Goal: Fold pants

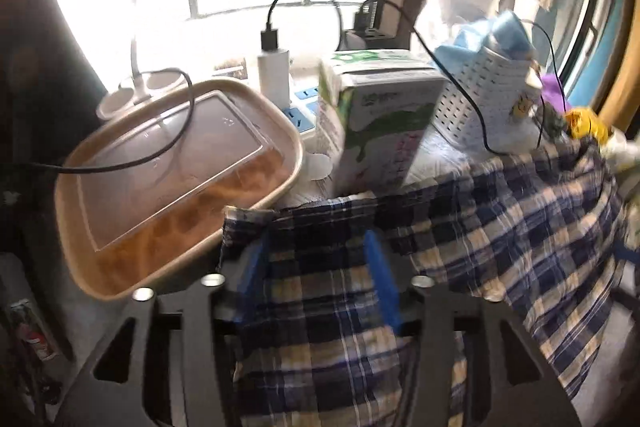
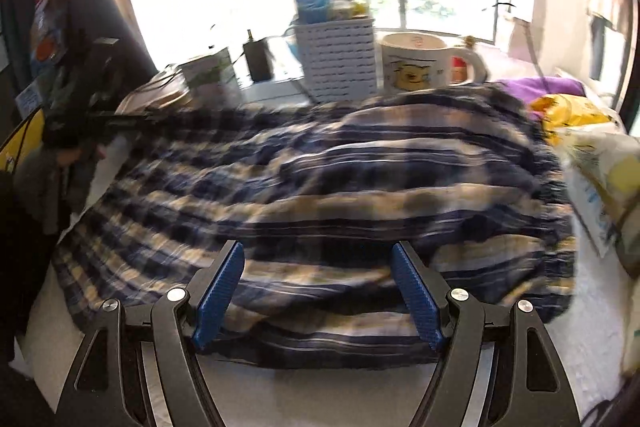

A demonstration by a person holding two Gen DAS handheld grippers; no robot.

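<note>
The pants (image 2: 320, 179) are blue, navy and cream plaid, lying bunched across a white table; the right wrist view of them is motion-blurred. My right gripper (image 2: 318, 259) is open, its blue pads either side of the near edge of the cloth, not closed on it. In the left wrist view the pants (image 1: 500, 227) lie flat and reach under my left gripper (image 1: 316, 247). Its blue pads stand apart with plaid cloth between them, so it looks open over the fabric.
A tan lidded food container (image 1: 176, 183) sits left of the pants. Behind them are a green-and-white carton (image 1: 380, 123), a white perforated basket (image 2: 340, 63), a power strip with charger (image 1: 274, 75), a bear mug (image 2: 420, 67) and yellow bags (image 2: 568, 111).
</note>
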